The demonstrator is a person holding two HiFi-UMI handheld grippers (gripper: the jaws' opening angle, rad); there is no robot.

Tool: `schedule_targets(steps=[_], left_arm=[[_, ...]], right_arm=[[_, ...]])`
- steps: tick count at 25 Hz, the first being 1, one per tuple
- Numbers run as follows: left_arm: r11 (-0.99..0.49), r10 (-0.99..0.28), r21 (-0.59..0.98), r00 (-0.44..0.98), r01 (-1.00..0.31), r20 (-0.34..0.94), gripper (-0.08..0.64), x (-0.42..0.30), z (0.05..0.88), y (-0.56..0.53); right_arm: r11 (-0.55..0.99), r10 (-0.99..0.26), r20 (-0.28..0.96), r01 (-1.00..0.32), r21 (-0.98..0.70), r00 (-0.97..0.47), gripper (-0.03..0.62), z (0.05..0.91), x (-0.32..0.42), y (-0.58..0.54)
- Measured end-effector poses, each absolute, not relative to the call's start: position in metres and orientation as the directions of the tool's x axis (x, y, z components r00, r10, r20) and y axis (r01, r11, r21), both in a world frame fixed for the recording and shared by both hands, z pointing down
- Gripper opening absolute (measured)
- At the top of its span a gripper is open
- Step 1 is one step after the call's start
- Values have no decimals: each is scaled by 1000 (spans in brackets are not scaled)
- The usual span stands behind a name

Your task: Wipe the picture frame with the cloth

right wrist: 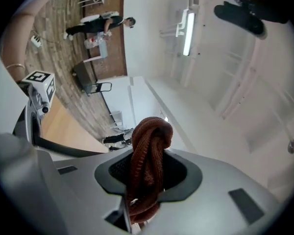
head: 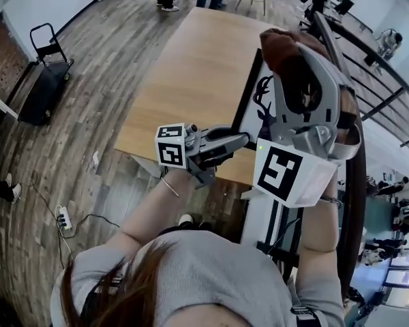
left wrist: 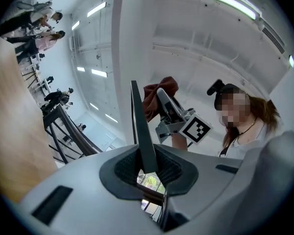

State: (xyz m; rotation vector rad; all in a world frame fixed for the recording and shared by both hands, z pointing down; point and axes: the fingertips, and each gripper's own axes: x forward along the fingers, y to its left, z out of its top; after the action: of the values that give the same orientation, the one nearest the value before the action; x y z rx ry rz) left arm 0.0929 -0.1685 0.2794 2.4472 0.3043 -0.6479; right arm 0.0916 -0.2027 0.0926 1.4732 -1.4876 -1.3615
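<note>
Both jaws are clamped, the left gripper (left wrist: 149, 168) on the picture frame's (left wrist: 141, 126) thin edge and the right gripper (right wrist: 146, 180) on the cloth (right wrist: 149, 141), whose push could twist the frame loose.

Below me a dark wood-plank floor (head: 88, 60) runs round a pale wooden bench (head: 191, 73). A black trolley (head: 41, 90) stands off to the left and a white power strip (head: 63, 218) lies on the boards. There's a dark railing (left wrist: 71, 133) alongside, and strip lights (left wrist: 230, 3) glow on the white ceiling.
</note>
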Motion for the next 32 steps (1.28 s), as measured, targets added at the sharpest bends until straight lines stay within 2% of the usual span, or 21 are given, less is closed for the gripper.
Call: schedule_targets(steps=[5,14,23,32], left_arm=[[-826,66,461,867,326,-494,61,93,278,-165],[-845,62,429,855,319,-515,61,87,268,-159],[-843,10,448,843,296,-538,61,77,265,-169],[-846,-31,463,844,263,-535,61,67,266,-182]], right_arm=[[-111,-982,-131,-145,983,-138,133,107,83,-230],[12,-985,-2,-77,997,-172,133,146,59,-221],[163,-961,131,-116,980,-244,133,196,36,-191],[241,-940,198,-129,962,-277,133,225,20,-179]])
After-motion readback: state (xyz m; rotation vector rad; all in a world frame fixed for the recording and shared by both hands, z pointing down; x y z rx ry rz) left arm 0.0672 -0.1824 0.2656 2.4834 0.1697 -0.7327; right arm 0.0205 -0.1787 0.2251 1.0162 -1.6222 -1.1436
